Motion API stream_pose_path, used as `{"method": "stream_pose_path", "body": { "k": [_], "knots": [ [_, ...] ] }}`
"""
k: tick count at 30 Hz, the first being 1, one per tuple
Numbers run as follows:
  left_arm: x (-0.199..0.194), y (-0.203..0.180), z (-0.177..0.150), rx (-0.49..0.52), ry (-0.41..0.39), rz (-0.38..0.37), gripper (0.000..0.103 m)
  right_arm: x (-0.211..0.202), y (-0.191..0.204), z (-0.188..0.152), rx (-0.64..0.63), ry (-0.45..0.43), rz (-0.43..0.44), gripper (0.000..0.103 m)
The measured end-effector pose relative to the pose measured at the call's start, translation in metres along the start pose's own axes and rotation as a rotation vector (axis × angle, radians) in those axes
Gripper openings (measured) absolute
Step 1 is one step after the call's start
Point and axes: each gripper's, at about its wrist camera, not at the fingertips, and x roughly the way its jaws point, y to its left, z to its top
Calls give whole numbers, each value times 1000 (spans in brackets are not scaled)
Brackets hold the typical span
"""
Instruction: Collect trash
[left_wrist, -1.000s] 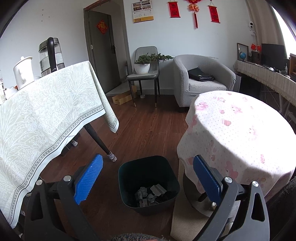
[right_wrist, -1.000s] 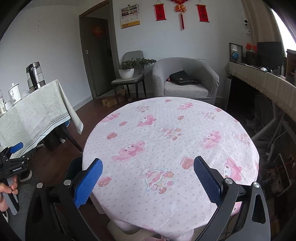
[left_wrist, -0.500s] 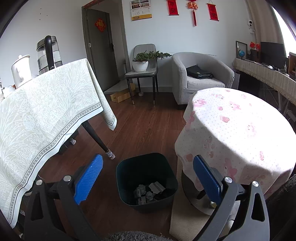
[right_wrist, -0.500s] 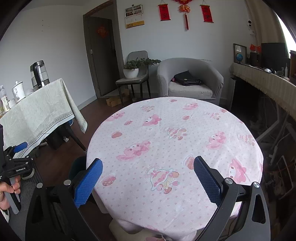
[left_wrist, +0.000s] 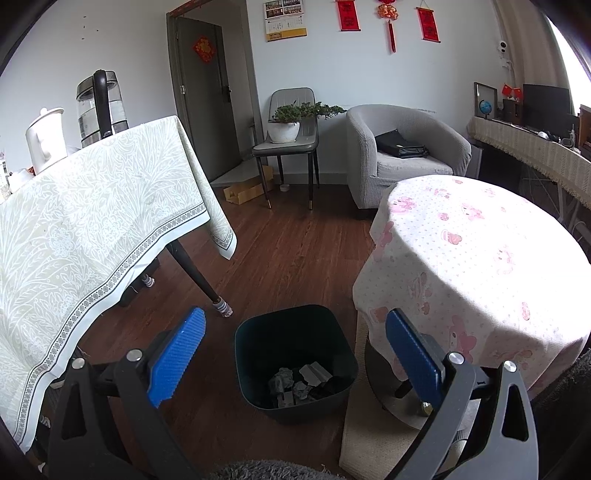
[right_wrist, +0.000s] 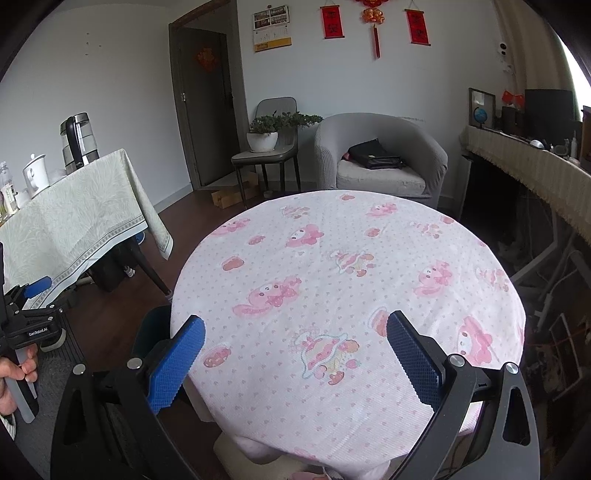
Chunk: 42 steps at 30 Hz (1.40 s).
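Trash (left_wrist: 299, 382): crumpled scraps at bottom of dark bin (left_wrist: 295, 332), on floor just beside round tabletop (left_wrist: 480, 258) with pink cloth. Left hand-held gripper (left_wrist: 293, 354) above bin, jaws spread, holding nothing. Right hand-held gripper (right_wrist: 295, 354) over round tabletop, jaws spread, holding nothing.

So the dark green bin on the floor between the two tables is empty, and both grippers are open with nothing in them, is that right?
Not quite. The dark green bin is not empty: the left wrist view shows crumpled trash lying at its bottom. The rest holds: the left gripper and right gripper are both open, holding nothing.
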Motion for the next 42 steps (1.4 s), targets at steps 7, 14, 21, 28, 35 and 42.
{"method": "stream_pose_path", "body": {
  "k": [7, 14, 21, 28, 35, 42],
  "knots": [
    [0, -1, 0, -1, 1, -1, 100, 0, -1, 0, -1, 0, 0, 100],
    [-1, 1, -1, -14, -2, -5, 100, 0, 0, 0, -1, 2, -1, 100],
    [-1, 1, 0, -9, -1, -4, 100, 0, 0, 0, -2, 3, -2, 100],
    [-1, 1, 0, -9, 0, -4, 100, 2, 0, -1, 1, 6, -1, 100],
    [0, 1, 0, -9, 0, -4, 100, 1, -2, -3, 4, 9, 1, 100],
    [-1, 0, 0, -8, 1, -3, 100, 3, -2, -4, 5, 12, 1, 100]
  ]
}}
